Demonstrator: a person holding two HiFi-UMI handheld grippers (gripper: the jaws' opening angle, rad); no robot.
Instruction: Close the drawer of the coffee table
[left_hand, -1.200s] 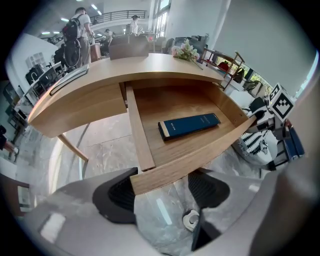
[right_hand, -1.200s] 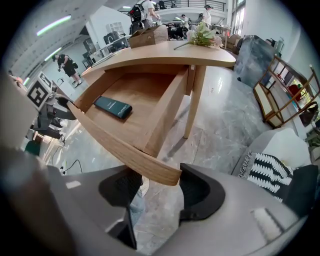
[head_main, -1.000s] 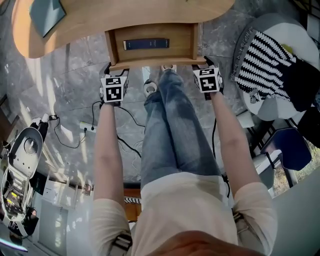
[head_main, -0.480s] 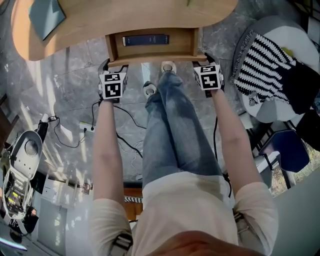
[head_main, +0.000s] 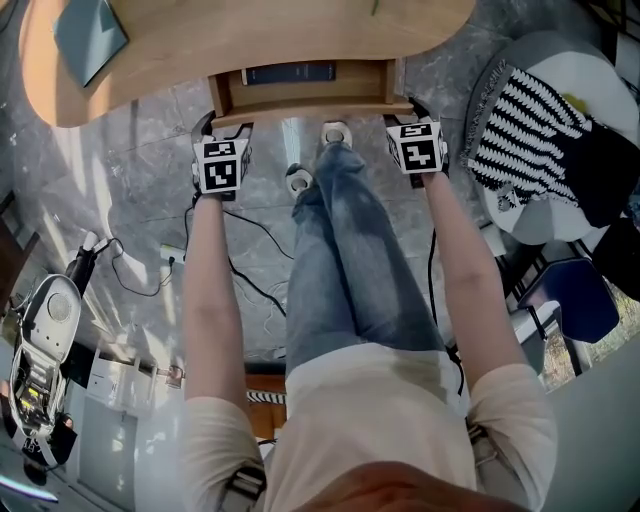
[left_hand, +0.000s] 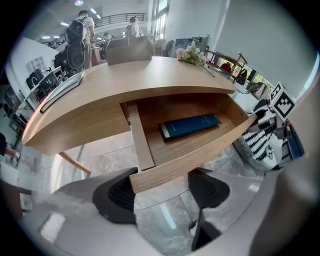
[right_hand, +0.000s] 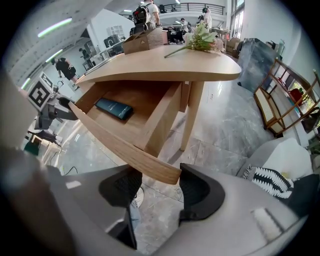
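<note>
Held the left gripper (left_hand: 162, 192) with jaws apart, straddling the near left corner of the drawer (left_hand: 190, 150), with the left pad against that corner. Held the right gripper (right_hand: 157, 187) spread likewise, with the near right end of the front board between its pads. Found the drawer partly out of the coffee table (left_hand: 150, 80), projecting toward the near side, with the far part tucked under the tabletop. Noted a dark blue book (left_hand: 190, 126) lying flat inside the drawer, toward the far wall. Noted flowers (right_hand: 200, 37) at the far right of the tabletop. Noted a striped cushion (head_main: 530, 120) to the right, well apart from the table.
</note>
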